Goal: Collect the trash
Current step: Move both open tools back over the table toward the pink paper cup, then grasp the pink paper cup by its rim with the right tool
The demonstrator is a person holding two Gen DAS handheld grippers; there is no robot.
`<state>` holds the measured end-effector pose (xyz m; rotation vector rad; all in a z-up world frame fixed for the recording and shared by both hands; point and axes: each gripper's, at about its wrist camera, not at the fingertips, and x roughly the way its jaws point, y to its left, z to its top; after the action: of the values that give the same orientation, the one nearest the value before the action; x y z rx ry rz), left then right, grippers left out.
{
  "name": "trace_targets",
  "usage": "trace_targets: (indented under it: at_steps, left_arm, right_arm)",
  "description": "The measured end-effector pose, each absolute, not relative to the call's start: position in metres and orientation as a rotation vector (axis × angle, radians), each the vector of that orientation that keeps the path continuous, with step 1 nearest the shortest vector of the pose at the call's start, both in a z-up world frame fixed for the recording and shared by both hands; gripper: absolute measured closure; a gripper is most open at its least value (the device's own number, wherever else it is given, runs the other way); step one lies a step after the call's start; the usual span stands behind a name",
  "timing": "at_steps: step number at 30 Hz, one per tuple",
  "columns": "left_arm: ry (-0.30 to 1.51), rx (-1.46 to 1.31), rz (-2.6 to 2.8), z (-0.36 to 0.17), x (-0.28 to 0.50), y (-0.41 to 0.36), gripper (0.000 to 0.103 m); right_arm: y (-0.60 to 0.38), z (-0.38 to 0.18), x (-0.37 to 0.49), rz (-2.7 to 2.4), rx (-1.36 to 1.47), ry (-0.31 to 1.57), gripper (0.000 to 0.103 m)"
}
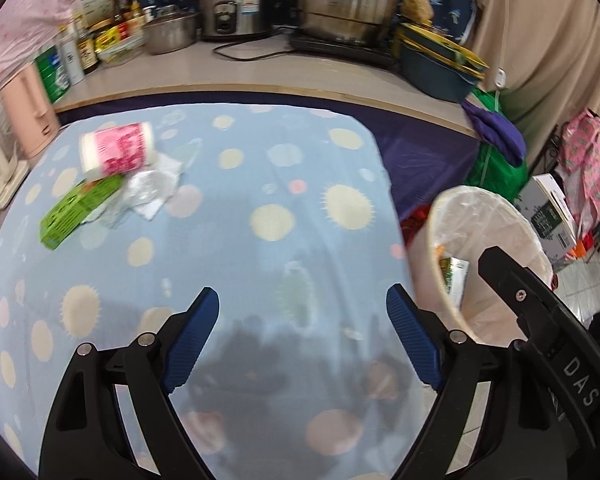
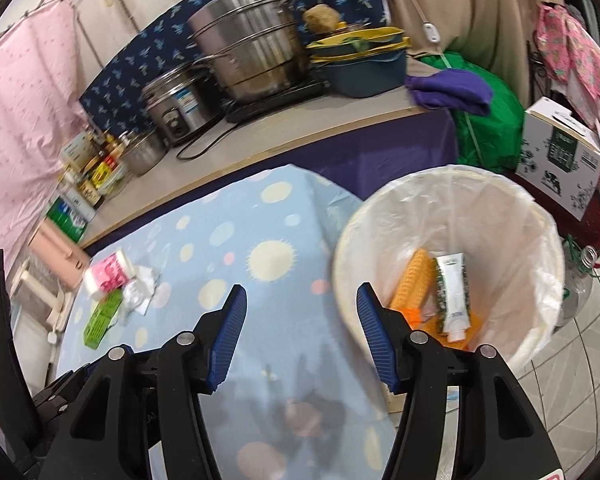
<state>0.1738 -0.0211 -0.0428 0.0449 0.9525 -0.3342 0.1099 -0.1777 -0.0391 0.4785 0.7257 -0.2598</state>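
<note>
A pink-and-white cup (image 1: pixel 118 151), a green box (image 1: pixel 80 210) and crumpled white wrappers (image 1: pixel 150 186) lie together at the far left of the blue dotted tablecloth (image 1: pixel 260 184). The same pile shows in the right wrist view: cup (image 2: pixel 108 272), box (image 2: pixel 102 318), wrappers (image 2: pixel 140 290). A lined white bin (image 2: pixel 452 264) stands right of the table and holds an orange item (image 2: pixel 414 280) and a white tube (image 2: pixel 454 296). My left gripper (image 1: pixel 302 306) is open and empty above the cloth. My right gripper (image 2: pixel 300 298) is open and empty at the table's right edge, beside the bin.
A counter (image 1: pixel 260 68) behind the table carries steel pots (image 1: pixel 352 0), a rice cooker (image 1: pixel 236 8), bottles (image 1: pixel 100 36) and a blue basin (image 1: pixel 436 68). A green bag (image 2: pixel 488 120) and a cardboard box (image 2: pixel 560 156) stand right of the bin. A pink appliance (image 1: pixel 30 116) stands at the left.
</note>
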Motion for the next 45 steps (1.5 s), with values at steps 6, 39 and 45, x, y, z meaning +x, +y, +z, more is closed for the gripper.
trace_targets:
  at_steps: [6,39,45]
  left_arm:
    - [0.959,-0.021,-0.238,-0.048,0.187,0.037,0.021]
    - [0.974,-0.189,0.145,-0.079,0.277,0.251,0.012]
    - [0.975,-0.214,0.149,-0.082,0.291,0.258,0.012]
  right_arm:
    - [-0.129,-0.037,0.136,-0.181,0.411,0.758,0.047]
    - [0.044,-0.055,0.318,0.135,0.225,0.791,0.019]
    - [0.048,-0.061,0.340,0.140,0.202,0.792,0.018]
